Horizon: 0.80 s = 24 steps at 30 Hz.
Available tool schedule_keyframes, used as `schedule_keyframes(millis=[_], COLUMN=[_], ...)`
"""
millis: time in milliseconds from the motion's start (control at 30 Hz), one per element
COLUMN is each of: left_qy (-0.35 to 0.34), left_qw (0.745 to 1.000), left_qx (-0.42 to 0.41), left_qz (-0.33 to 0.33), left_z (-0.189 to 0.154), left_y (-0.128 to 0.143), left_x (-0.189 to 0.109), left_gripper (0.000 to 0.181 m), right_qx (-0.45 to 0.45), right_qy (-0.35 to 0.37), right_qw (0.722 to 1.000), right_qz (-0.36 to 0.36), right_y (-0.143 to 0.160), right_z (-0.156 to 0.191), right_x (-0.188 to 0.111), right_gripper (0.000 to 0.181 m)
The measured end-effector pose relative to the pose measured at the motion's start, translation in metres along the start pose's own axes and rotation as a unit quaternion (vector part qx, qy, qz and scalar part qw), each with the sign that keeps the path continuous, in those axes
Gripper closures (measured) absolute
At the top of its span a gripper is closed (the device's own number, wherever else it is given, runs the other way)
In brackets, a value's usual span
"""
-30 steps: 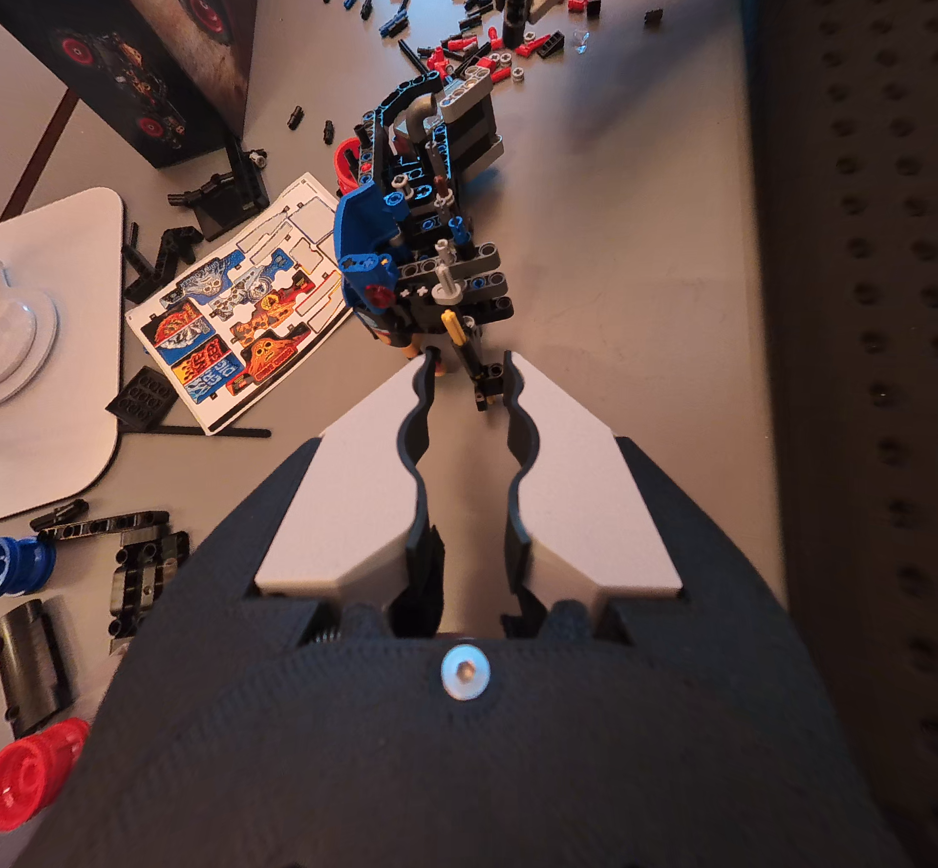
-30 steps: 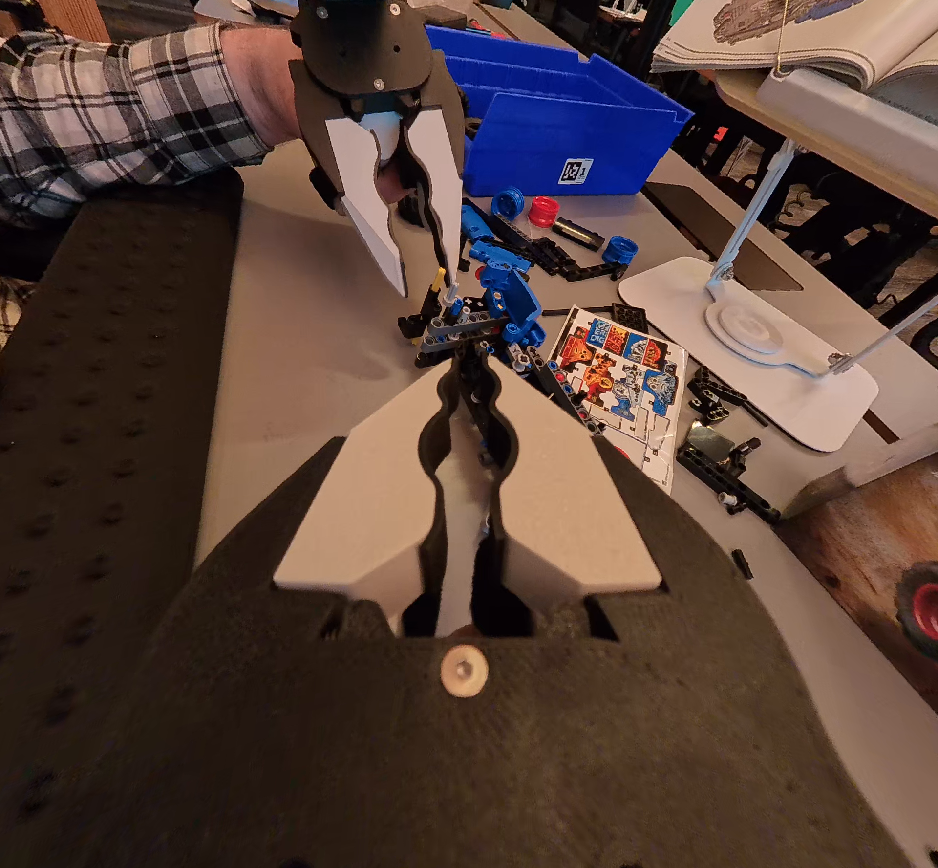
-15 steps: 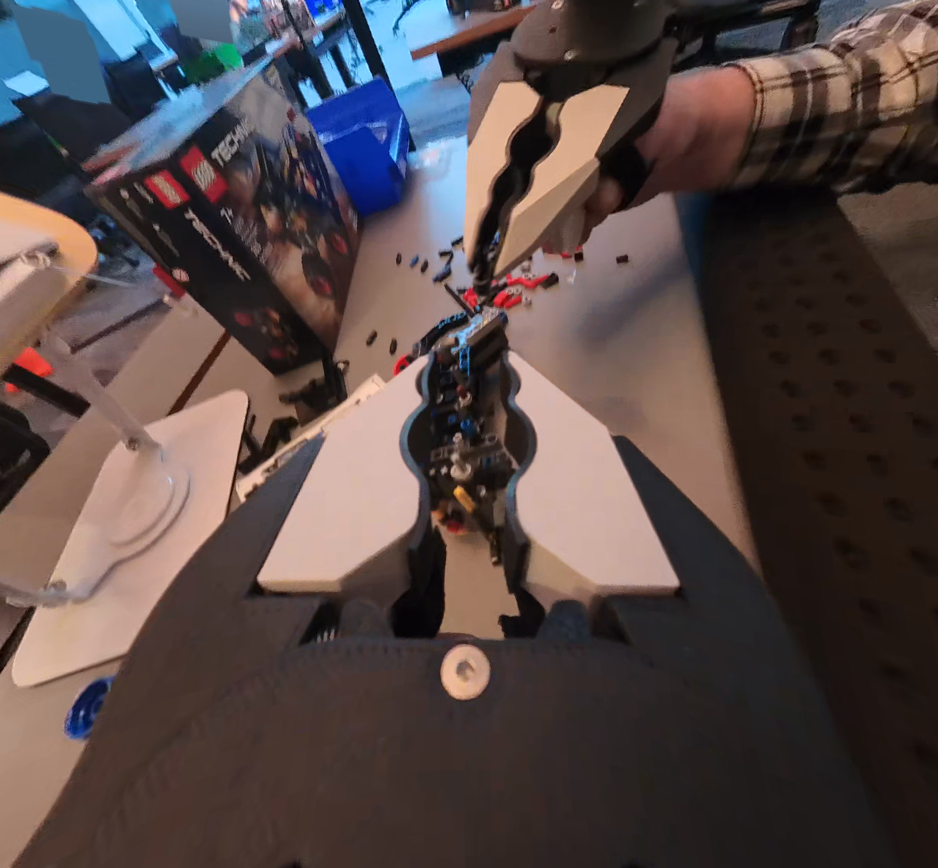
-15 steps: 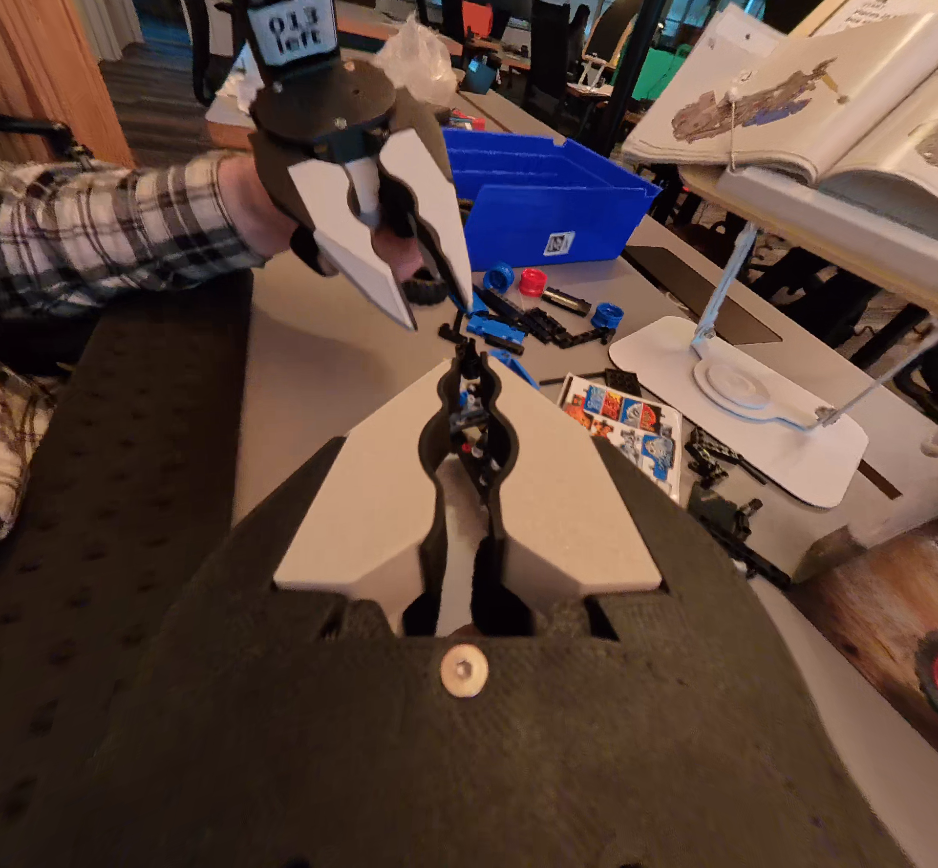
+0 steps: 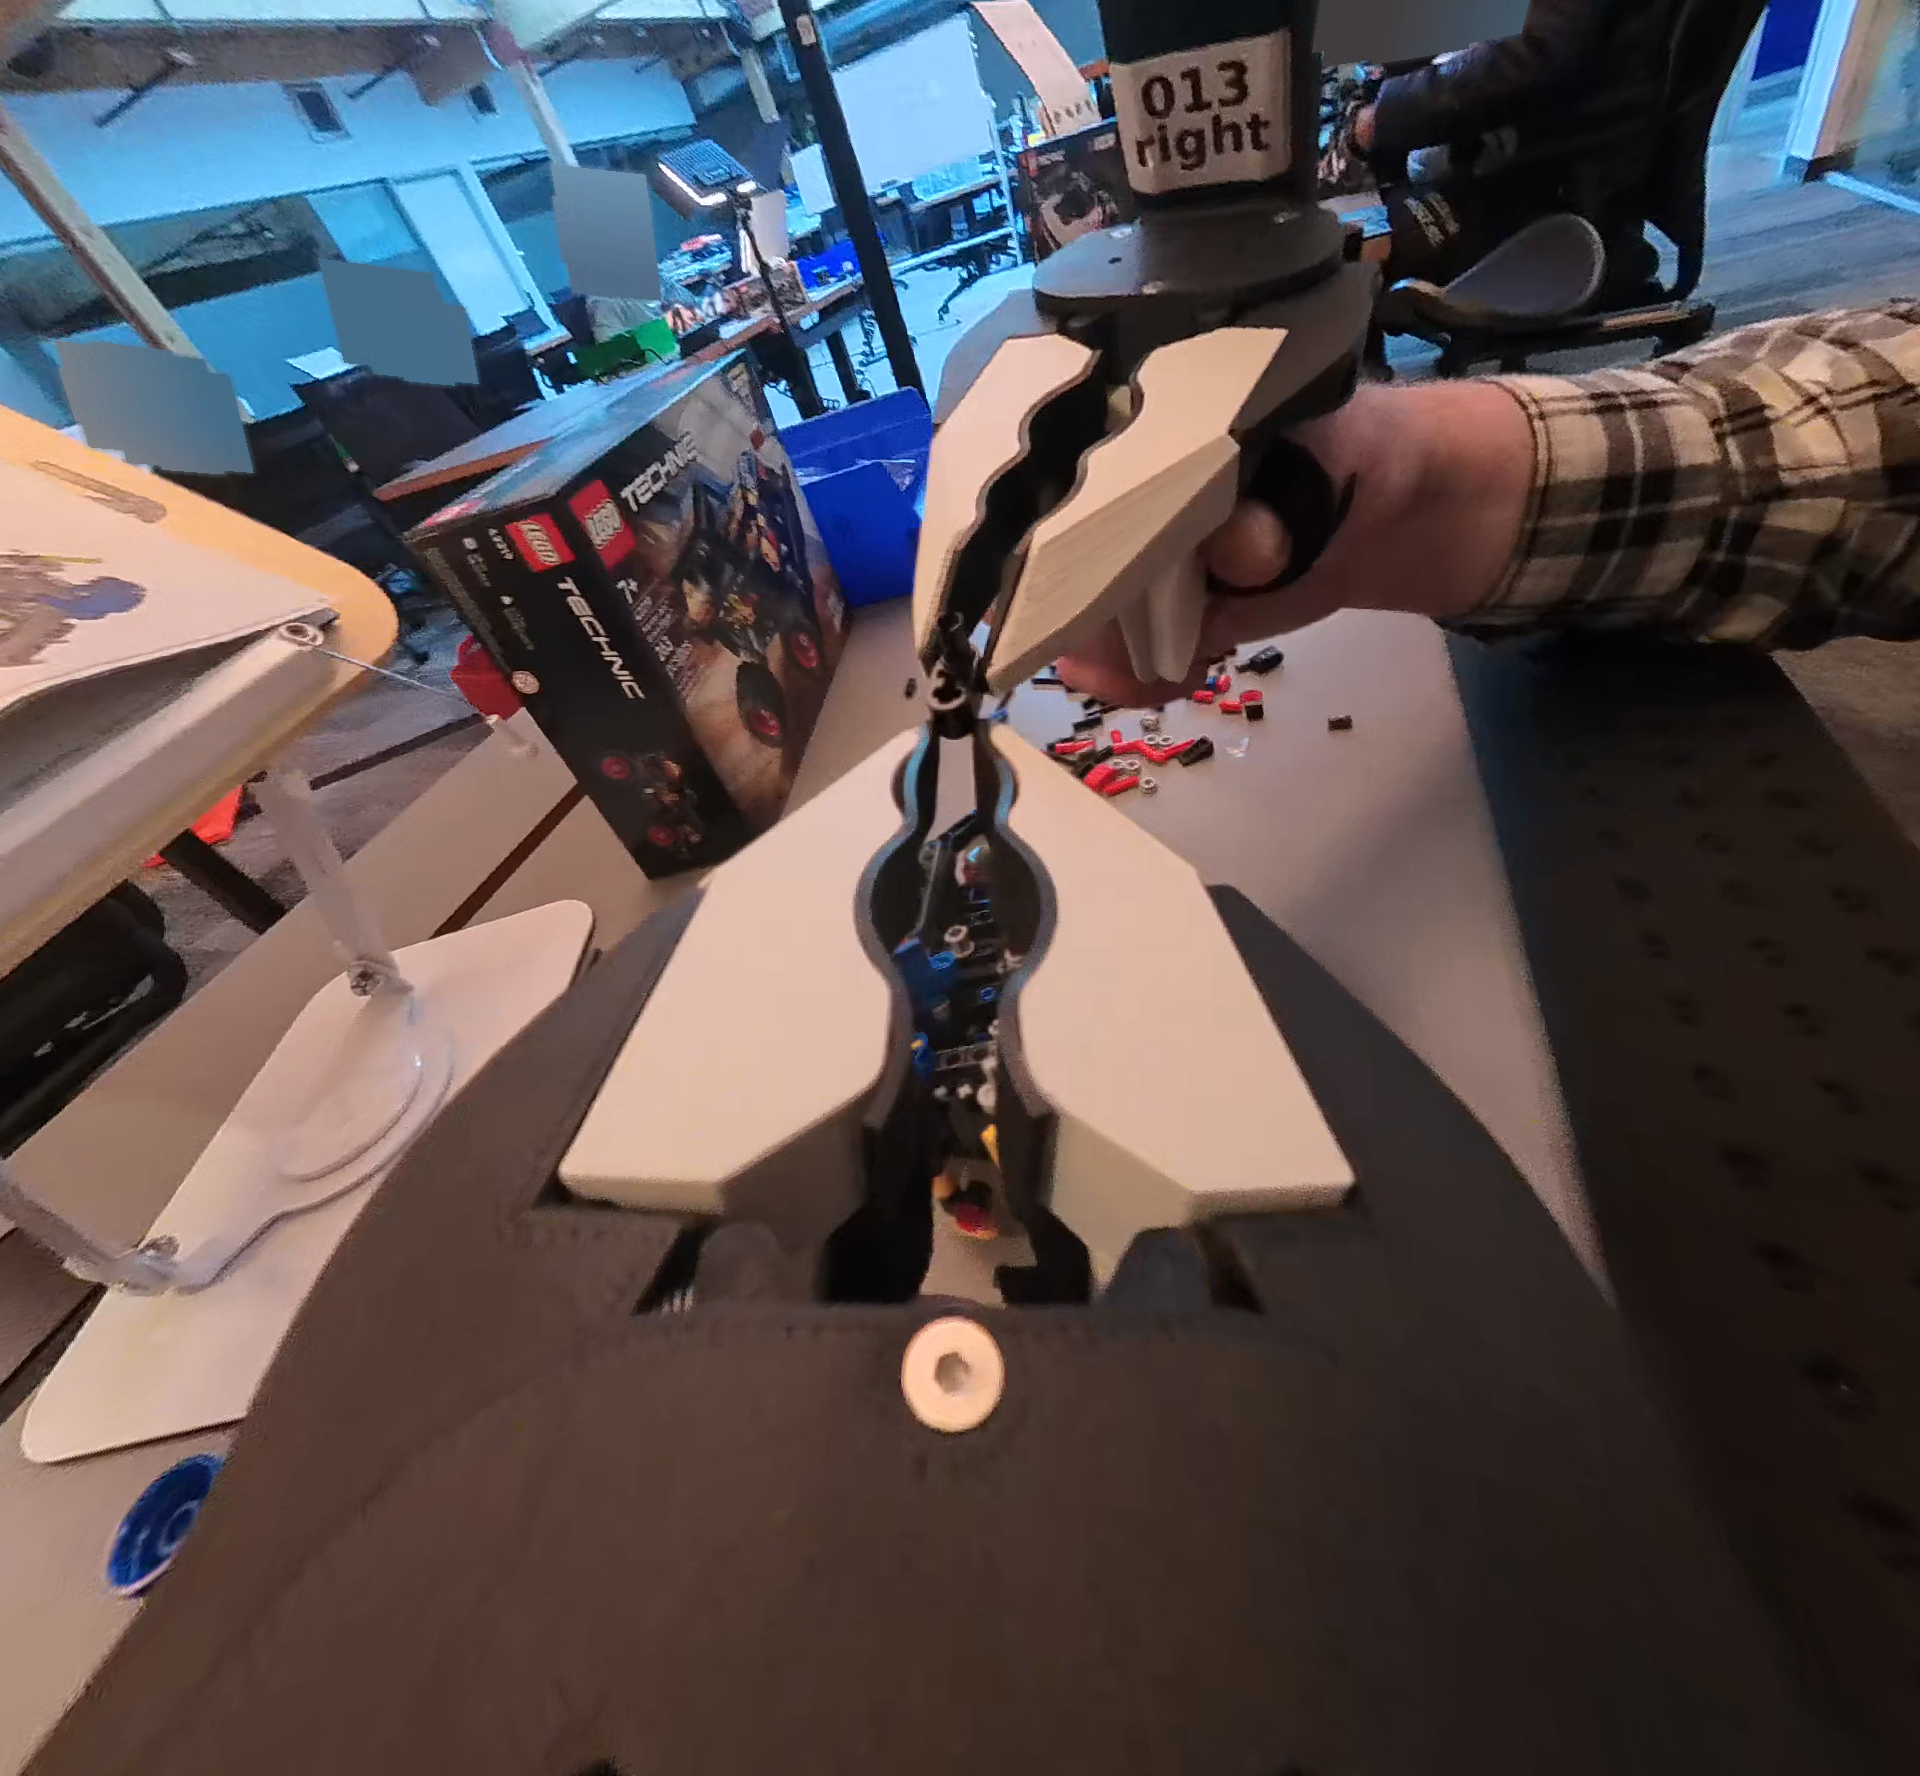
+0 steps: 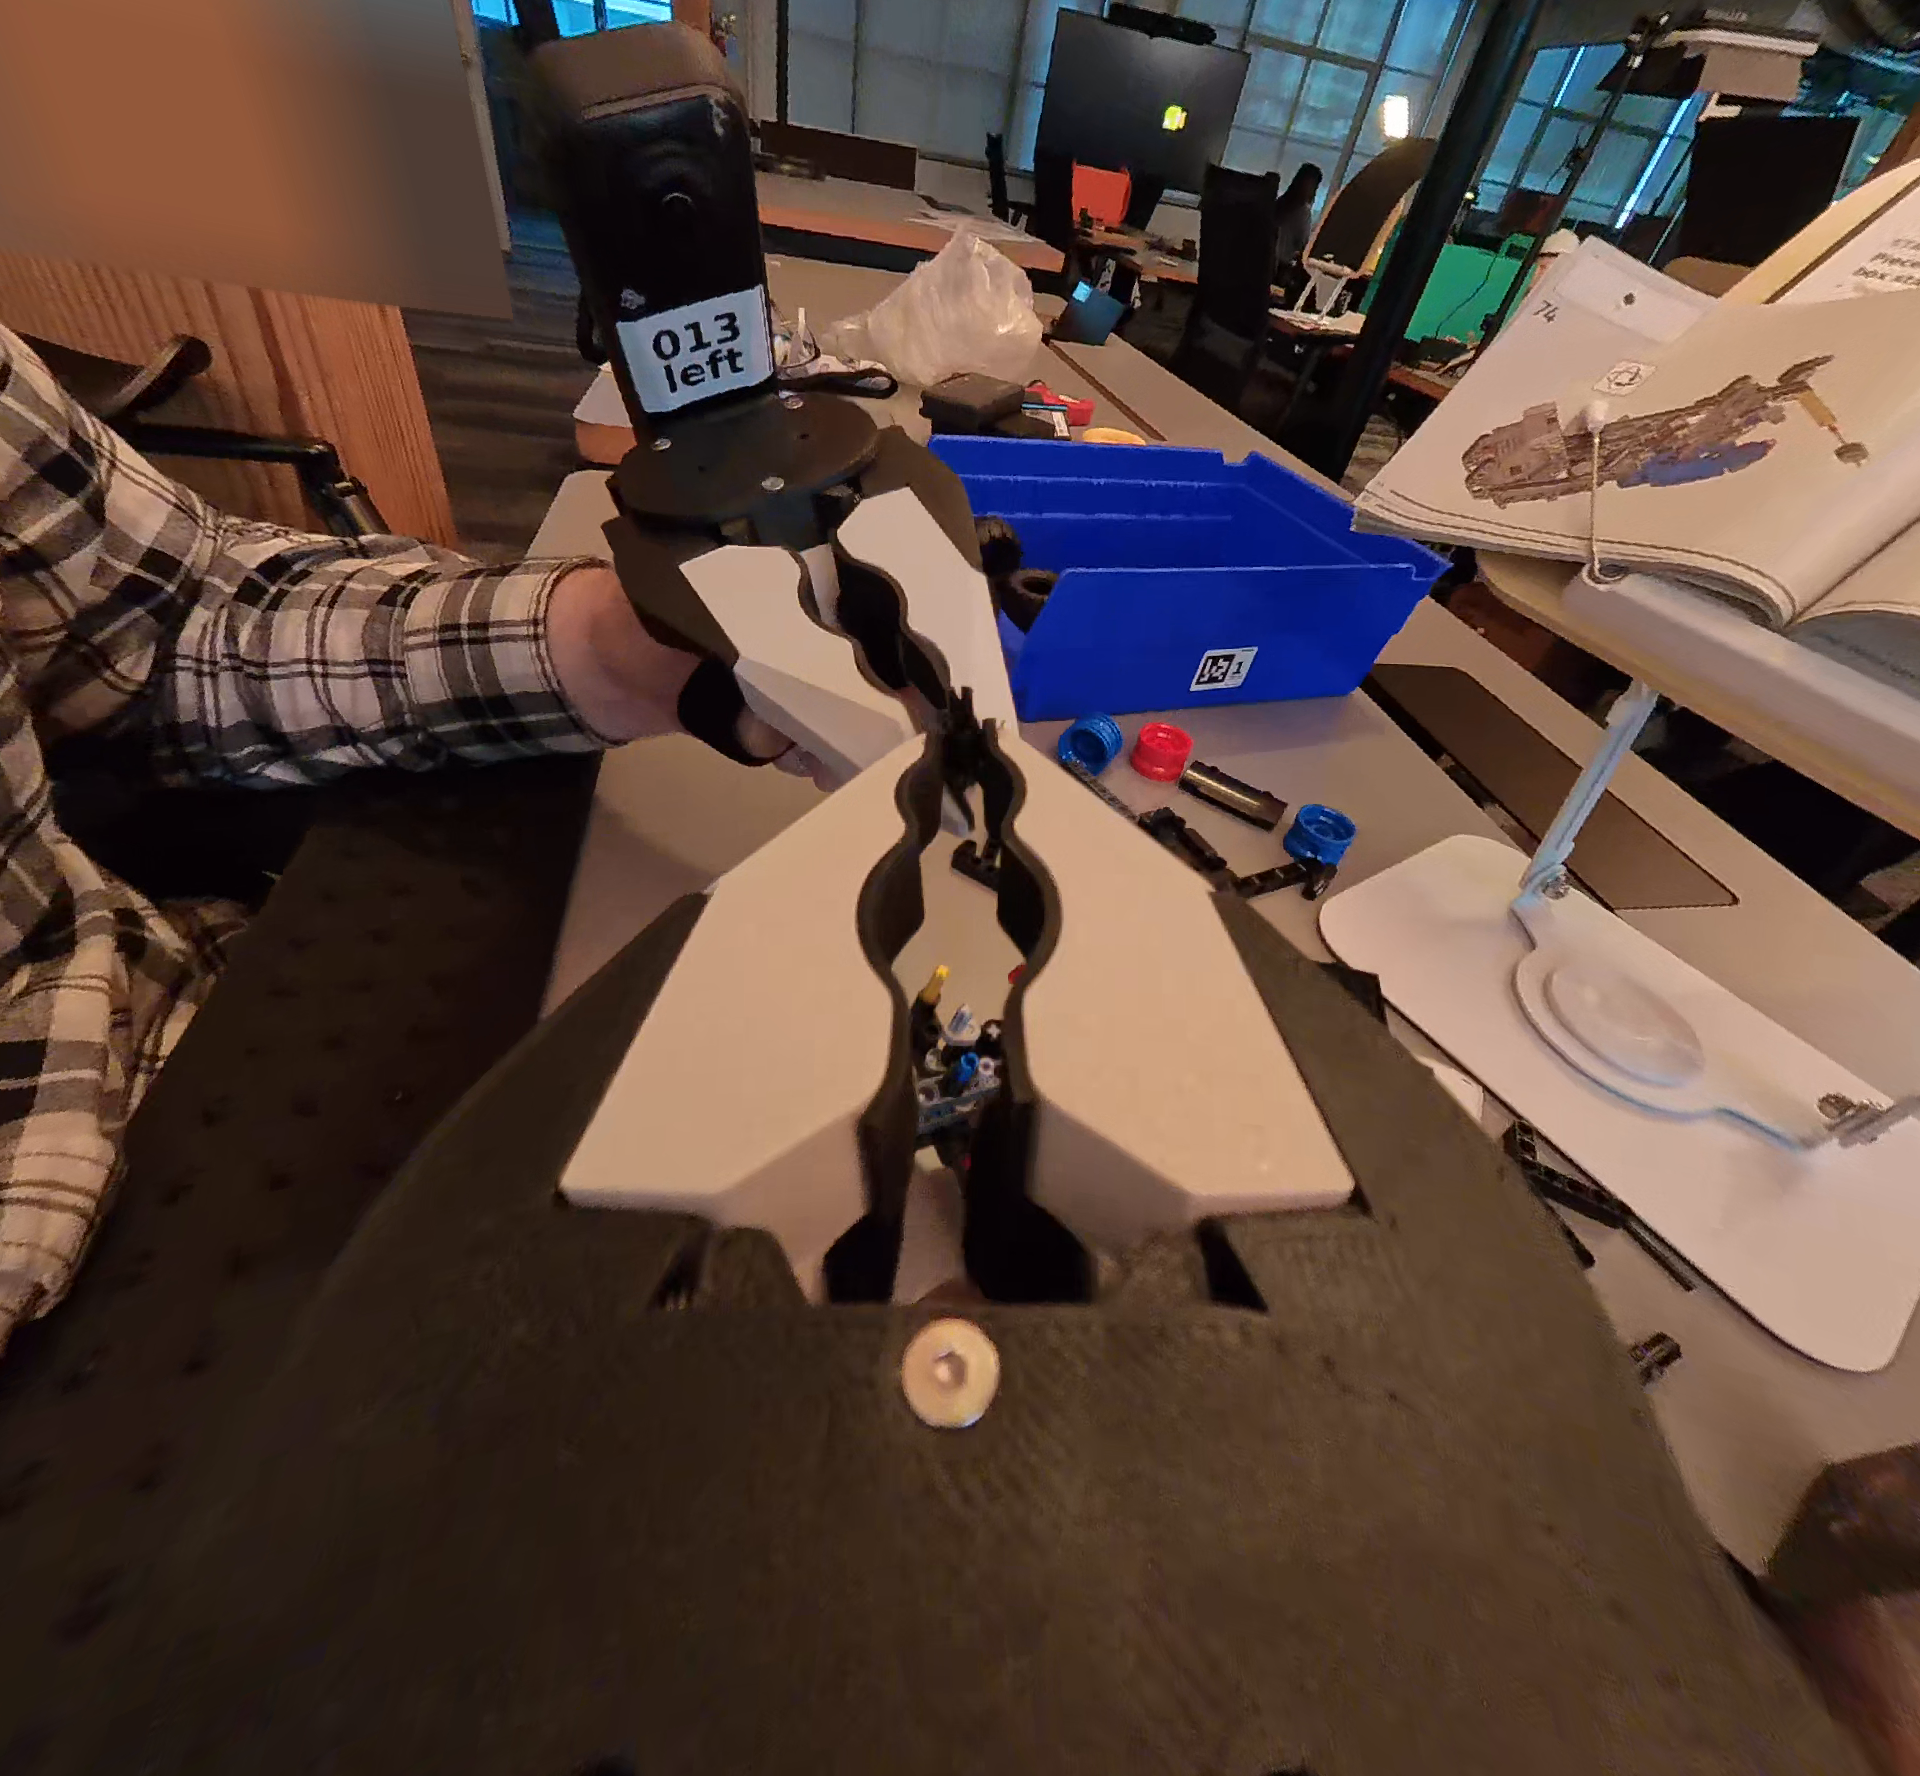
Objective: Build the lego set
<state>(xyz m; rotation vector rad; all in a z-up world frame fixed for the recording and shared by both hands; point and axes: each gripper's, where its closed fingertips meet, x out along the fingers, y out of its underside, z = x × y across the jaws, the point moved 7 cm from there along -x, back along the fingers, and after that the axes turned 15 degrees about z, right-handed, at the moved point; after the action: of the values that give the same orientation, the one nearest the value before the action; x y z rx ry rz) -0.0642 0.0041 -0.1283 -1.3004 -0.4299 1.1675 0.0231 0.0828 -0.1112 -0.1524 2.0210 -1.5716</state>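
A small black lego part (image 5: 948,687) is held in the air between both grippers, which meet tip to tip. My left gripper (image 5: 954,755) is closed down on its near end. My right gripper (image 5: 961,656) comes from above right and is shut on its far end. In the right wrist view the same part (image 6: 966,750) sits between my right gripper (image 6: 964,760) and the left gripper (image 6: 961,703). The blue and black lego model (image 5: 951,988) lies on the table below, seen only through the finger gaps, also in the right wrist view (image 6: 951,1072).
The lego box (image 5: 665,625) stands at the left, with loose red and black pieces (image 5: 1132,750) beyond it. A blue bin (image 6: 1195,583), blue (image 6: 1091,739) and red (image 6: 1162,750) wheel hubs, an instruction book (image 6: 1662,469) on a white-based stand (image 6: 1558,1051) and a black foam mat (image 5: 1714,999) surround the table. Both grippers' tips are close together, under 4 cm apart.
Both grippers rose from the table and tilted up to face each other. My left gripper went from open over the model to closed on the black part that the right gripper holds.
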Motion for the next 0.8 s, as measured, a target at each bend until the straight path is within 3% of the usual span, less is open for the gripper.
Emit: schedule_keyframes(millis=[567,800], left_qy=[0.009,0.027], left_qw=[1.0,0.999], left_qx=[0.0,0.026], left_qz=[-0.014,-0.013], left_z=[0.0,-0.003], left_y=[0.001,0.001], left_x=[-0.003,-0.013], left_gripper=[0.177,0.164], right_qx=[0.03,0.109], right_qy=[-0.015,-0.161], right_qw=[0.999,0.977], right_qz=[-0.034,-0.09], right_y=[0.013,0.015], right_z=[0.0,0.0], right_x=[0.001,-0.006], right_gripper=[0.176,0.176])
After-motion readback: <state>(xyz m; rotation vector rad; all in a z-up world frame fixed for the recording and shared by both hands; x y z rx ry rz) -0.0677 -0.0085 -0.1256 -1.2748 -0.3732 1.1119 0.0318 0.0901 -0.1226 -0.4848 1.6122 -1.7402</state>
